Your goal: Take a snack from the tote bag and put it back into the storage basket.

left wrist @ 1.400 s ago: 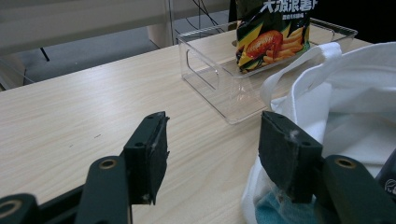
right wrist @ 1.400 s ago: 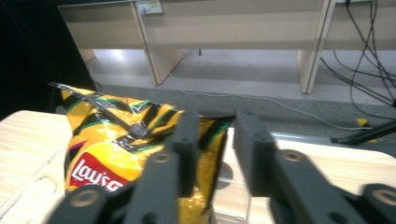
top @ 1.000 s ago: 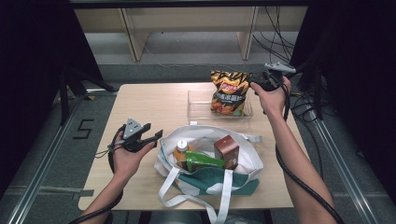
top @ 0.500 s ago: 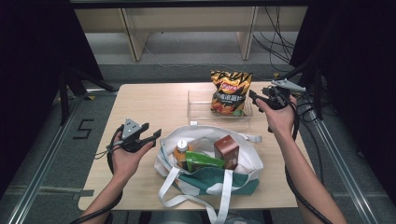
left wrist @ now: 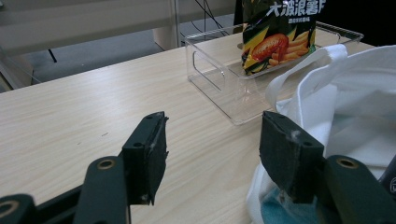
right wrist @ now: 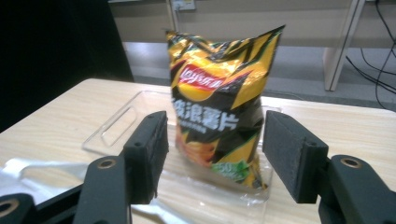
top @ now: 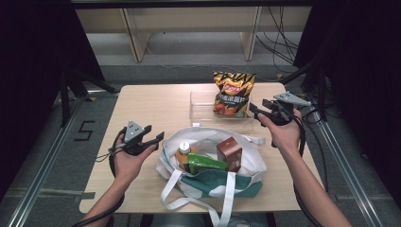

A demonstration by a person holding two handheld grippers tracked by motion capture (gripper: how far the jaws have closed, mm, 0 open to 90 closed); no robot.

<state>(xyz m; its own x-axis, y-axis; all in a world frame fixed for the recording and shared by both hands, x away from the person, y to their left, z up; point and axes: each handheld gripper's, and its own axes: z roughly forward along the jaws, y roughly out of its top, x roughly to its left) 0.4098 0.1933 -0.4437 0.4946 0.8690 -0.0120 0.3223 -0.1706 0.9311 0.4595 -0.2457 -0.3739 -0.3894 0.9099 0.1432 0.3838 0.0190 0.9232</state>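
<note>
Right hand-held gripper (top: 257,112) has drawn back toward four o'clock from the chip bag (top: 232,92), released and empty; we've left the bag upright in the clear bin (top: 201,111) on the counter (top: 156,106). Left hand-held gripper (top: 153,136) waits, released, by the tote (top: 246,163).

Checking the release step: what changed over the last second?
The right gripper drew back from the top of the chip bag toward the person and a little lower, jaws open and empty. The bag stands in the clear bin. The left gripper, tote bag and its contents stayed put.
</note>
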